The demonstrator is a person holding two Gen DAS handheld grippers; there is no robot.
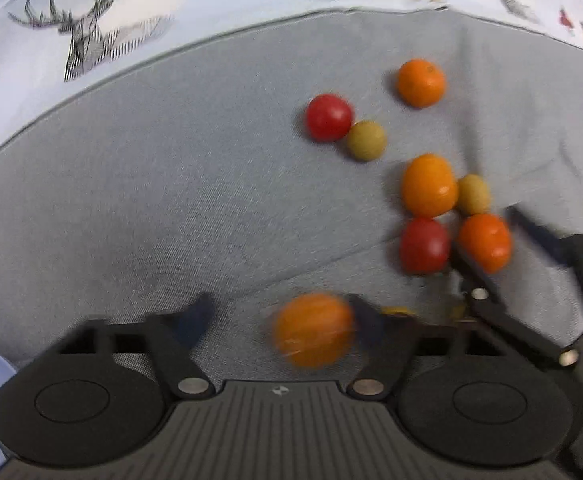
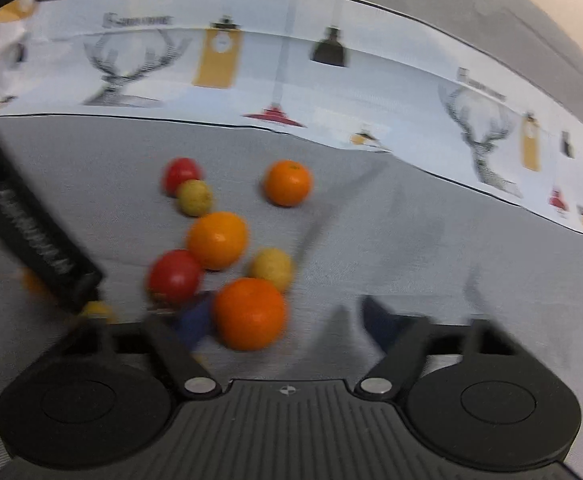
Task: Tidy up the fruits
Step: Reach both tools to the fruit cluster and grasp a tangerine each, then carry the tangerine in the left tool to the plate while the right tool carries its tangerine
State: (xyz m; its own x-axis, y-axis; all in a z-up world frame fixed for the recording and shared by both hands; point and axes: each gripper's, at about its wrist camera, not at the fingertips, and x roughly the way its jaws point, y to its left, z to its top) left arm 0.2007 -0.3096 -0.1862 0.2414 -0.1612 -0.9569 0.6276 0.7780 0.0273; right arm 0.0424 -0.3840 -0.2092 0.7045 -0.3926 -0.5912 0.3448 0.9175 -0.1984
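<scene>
Bare grey cloth tabletop (image 1: 151, 200) lies open on the left. To the right, a touching cluster of round orange, red and yellow-green fruits (image 1: 435, 216) and the black right gripper (image 1: 487, 248) crowd the way.
</scene>
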